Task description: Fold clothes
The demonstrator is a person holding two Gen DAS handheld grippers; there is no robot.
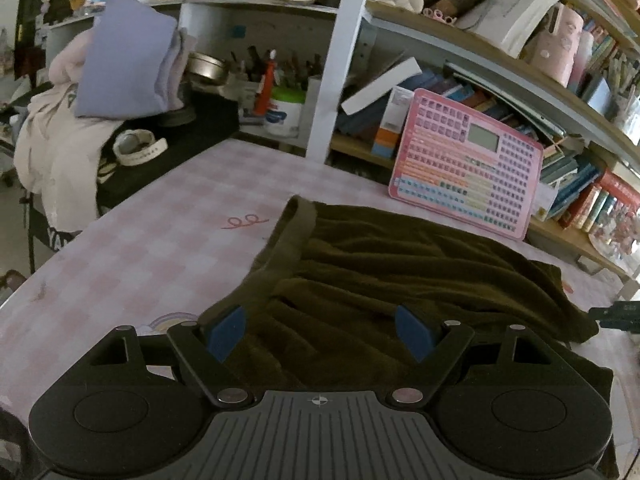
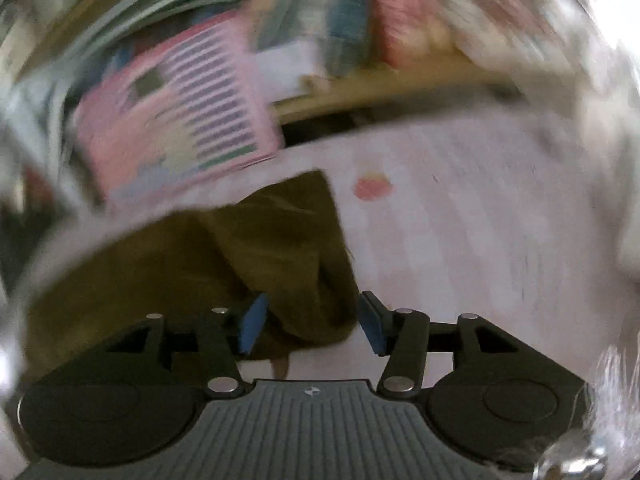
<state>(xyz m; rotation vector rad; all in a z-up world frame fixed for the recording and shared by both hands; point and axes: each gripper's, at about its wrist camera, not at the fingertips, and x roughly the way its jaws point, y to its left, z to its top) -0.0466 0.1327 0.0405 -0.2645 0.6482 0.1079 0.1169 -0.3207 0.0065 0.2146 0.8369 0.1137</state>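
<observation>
A dark olive-brown garment (image 1: 400,272) lies rumpled on the pink checked tablecloth (image 1: 140,240), its ribbed waistband (image 1: 288,236) along the left edge. My left gripper (image 1: 320,332) hovers open over the garment's near part, with its blue pads (image 1: 228,332) spread wide and nothing held. In the blurred right wrist view the same garment (image 2: 224,256) fills the lower left. My right gripper (image 2: 312,328) stands open around the garment's near right corner, and the cloth lies between the pads (image 2: 252,324) without being pinched.
A pink calendar board (image 1: 468,164) leans against crowded bookshelves (image 1: 520,92) behind the garment. Pale and lilac clothes (image 1: 120,64) are heaped on a chair at the left. A white shelf post (image 1: 332,60) stands at the table's back. Bare tablecloth (image 2: 480,220) stretches right of the garment.
</observation>
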